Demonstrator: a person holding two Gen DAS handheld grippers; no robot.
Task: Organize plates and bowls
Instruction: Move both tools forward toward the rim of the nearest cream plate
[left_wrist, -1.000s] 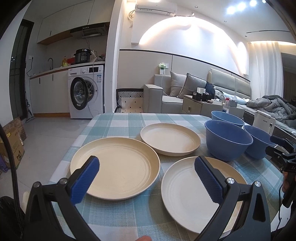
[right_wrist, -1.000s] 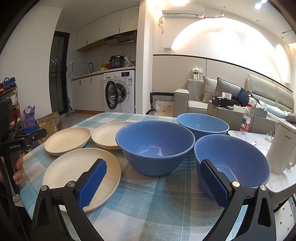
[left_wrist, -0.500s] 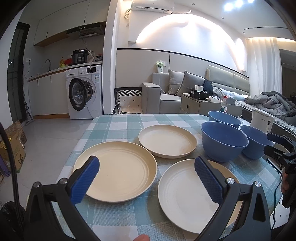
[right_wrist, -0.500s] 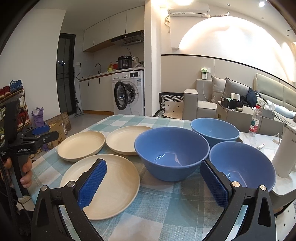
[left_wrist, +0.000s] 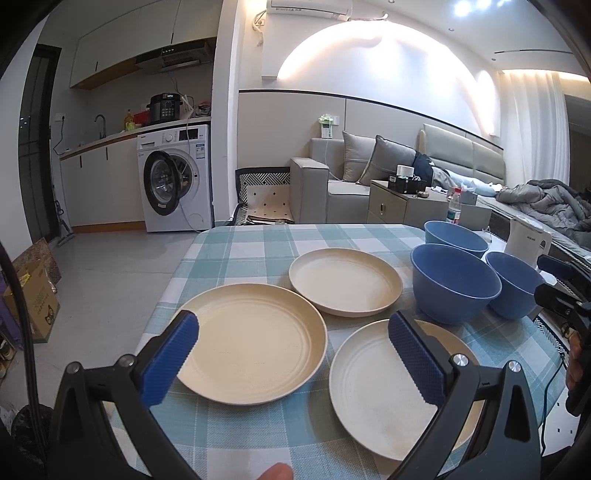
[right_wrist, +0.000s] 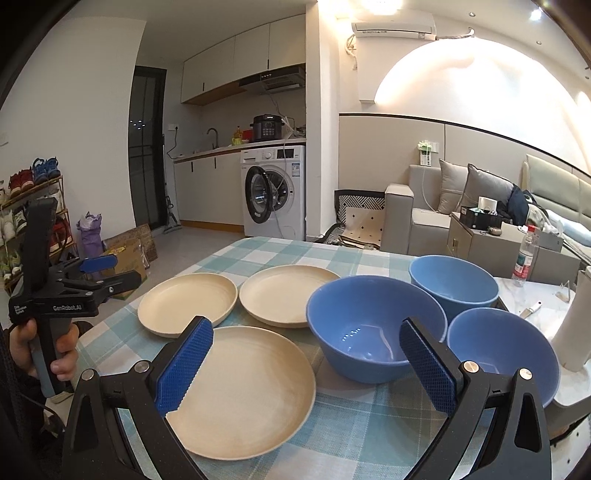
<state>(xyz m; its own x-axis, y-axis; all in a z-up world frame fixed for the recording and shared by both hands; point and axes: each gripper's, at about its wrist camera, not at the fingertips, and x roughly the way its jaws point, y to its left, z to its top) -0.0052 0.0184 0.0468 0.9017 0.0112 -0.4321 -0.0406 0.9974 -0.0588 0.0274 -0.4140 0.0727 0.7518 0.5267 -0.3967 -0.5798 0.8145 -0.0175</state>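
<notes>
Three cream plates lie on the checked tablecloth: a left plate (left_wrist: 255, 336), a far plate (left_wrist: 343, 286) and a near right plate (left_wrist: 380, 384). Three blue bowls stand to their right: a big middle bowl (left_wrist: 454, 282), a far bowl (left_wrist: 452, 236) and a right bowl (left_wrist: 511, 286). My left gripper (left_wrist: 295, 354) is open above the near table edge, over the two front plates, holding nothing. My right gripper (right_wrist: 306, 363) is open and empty above the near plate (right_wrist: 251, 391) and the middle bowl (right_wrist: 373, 339). In the right wrist view the left gripper (right_wrist: 96, 273) shows at far left, held by a hand (right_wrist: 40, 350).
A white kettle (left_wrist: 526, 238) stands on a side table right of the bowls. The checked table (left_wrist: 258, 240) drops off to tiled floor on the left, with cardboard boxes (left_wrist: 33, 291) there. A washing machine (left_wrist: 173, 177) and a sofa (left_wrist: 343, 184) stand beyond.
Both grippers have pulled back and risen, so the plates and bowls look smaller and lower. Nothing on the table has moved, and both stay open.
</notes>
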